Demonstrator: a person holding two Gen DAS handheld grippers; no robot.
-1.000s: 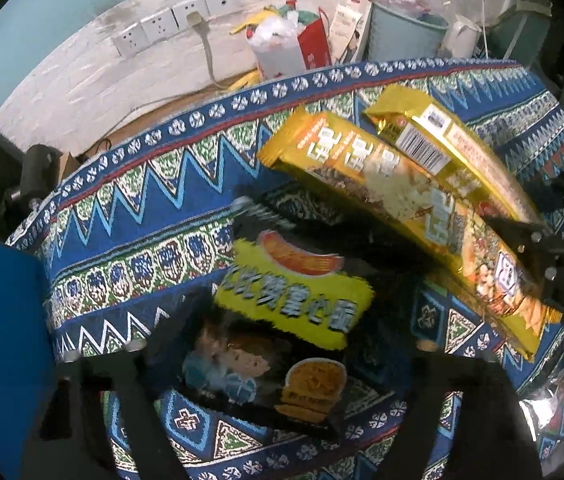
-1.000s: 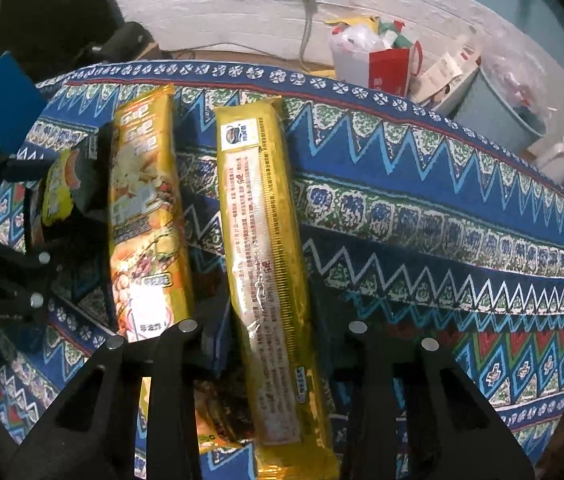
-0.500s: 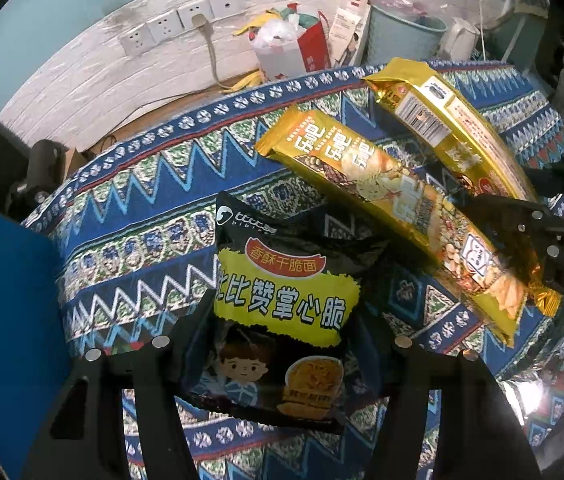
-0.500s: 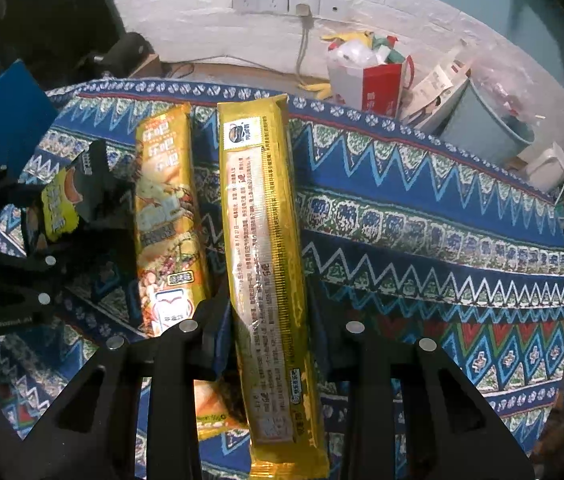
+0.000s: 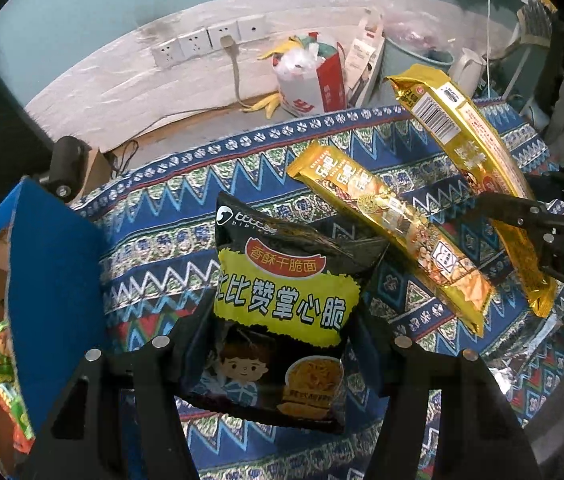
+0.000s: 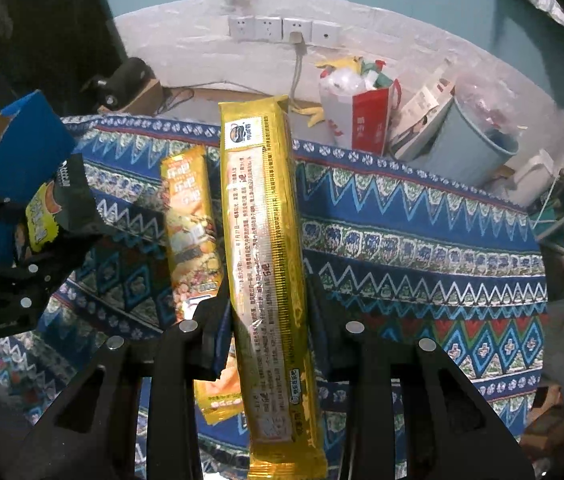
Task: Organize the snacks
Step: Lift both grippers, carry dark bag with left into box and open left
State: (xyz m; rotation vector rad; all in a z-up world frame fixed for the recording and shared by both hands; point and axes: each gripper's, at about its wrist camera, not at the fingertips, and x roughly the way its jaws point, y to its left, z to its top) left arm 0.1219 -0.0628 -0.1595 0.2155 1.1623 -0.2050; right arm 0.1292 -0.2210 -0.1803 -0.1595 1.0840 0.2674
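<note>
- Gripping the black and yellow snack bag (image 5: 282, 316) by its lower half, the left gripper (image 5: 278, 344) is closed on it from both sides; the bag is held upright above the patterned tablecloth (image 5: 170, 240), top edge pointing away from the camera.
- The same bag (image 6: 48, 216) is seen at the far left of the right wrist view, beside the blue box (image 6: 22, 152).
- A long gold snack pack (image 6: 270, 280) is clamped between the fingers of the right gripper (image 6: 268, 320), which are drawn in against its two long edges.
- Its long axis runs straight along the fingers, the near end hanging below them and the far end raised toward the wall.
- In the left wrist view this pack (image 5: 465, 144) is seen lifted at the right, tilted with its barcode end up and far.
- A second gold pack (image 5: 389, 232) lies flat on the cloth between the two held items, its long axis running from near right to far left.
- The blue box (image 5: 54, 292) stands open at the left edge of the table, with a green packet (image 5: 6, 376) inside.
</note>
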